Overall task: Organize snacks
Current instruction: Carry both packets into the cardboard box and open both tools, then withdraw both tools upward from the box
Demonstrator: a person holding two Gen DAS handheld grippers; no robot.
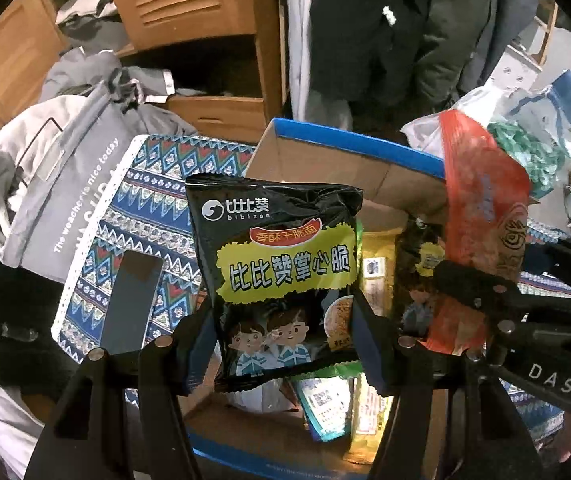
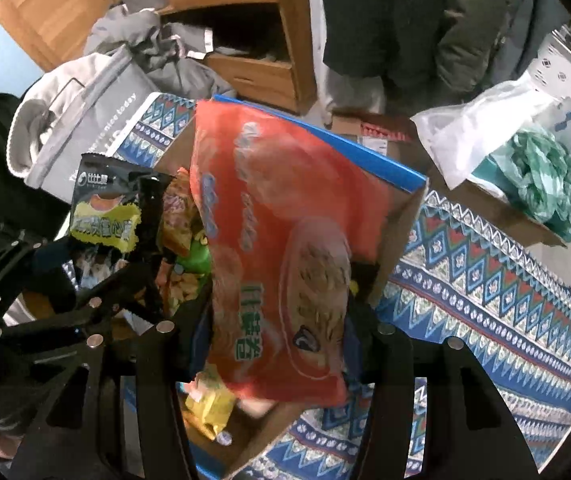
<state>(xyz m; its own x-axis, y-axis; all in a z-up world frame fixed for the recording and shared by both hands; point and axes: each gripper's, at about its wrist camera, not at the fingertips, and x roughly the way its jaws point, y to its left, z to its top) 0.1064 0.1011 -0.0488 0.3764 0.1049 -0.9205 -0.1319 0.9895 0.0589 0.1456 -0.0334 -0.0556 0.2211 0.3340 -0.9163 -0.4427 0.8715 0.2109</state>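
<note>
So the black noodle-snack packet (image 1: pixel 281 280) is pinched at its lower half between the left gripper (image 1: pixel 283 344) pads, hanging upright right over the open cardboard box (image 1: pixel 325 160) with the blue rim. Next to it, also above the box, the big orange snack bag (image 2: pixel 285 248) sits between the fingers of the right gripper (image 2: pixel 277 344); the bag is blurry and tilted, and both pads look pressed on its lower sides, so I'd call that a grip too, though the blur makes the contact a bit hard to read. Down inside the box there's already a pile: a yellow packet (image 2: pixel 209 408) near the bottom corner, a green one (image 2: pixel 195 258) and some other wrappers I can't really make out. The box itself rests on a blue patterned cloth (image 2: pixel 485 288) with zigzags and diamonds. On that cloth, to the left of the box in the left wrist view, lies a dark phone (image 1: pixel 131 304), flat, screen off. Further left of the box there's a grey tote bag (image 1: pixel 53 208) with white lettering, slumped against a heap of grey clothes. Behind the box stands a wooden cabinet (image 1: pixel 205 20) with a louvred door. Off to the right of the box, a clear plastic bag (image 2: pixel 481 128) and something green and crumpled (image 2: pixel 545 184) sit on another bit of cardboard.
</note>
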